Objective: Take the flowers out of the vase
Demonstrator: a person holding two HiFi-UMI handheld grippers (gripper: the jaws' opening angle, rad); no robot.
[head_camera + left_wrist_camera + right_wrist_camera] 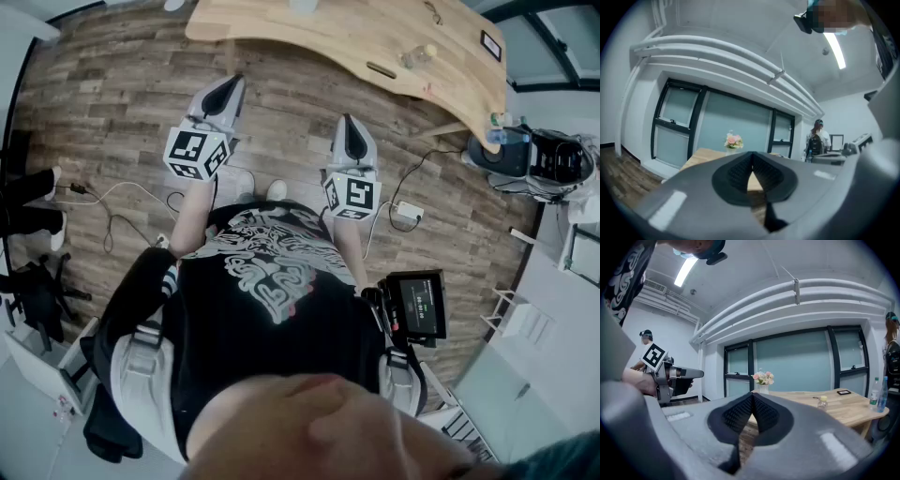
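Observation:
A small bunch of pink and white flowers (733, 139) (763, 377) stands in a white vase (762, 389) on a light wooden table (375, 37) (834, 406), well ahead of me. Both grippers are held level over the wooden floor, short of the table. My left gripper (230, 87) (752, 157) is shut with nothing between its pads. So is my right gripper (349, 122) (752, 397), shut and empty. From the right gripper view, the left gripper (699, 374) shows at the left, held in a hand.
A small capped bottle (419, 56) (822, 401) and a dark flat device (490, 44) (843, 392) lie on the table; water bottles (879, 397) stand at its right end. Cables (112, 202) and a power strip (408, 211) lie on the floor. A person (816, 140) stands at the back.

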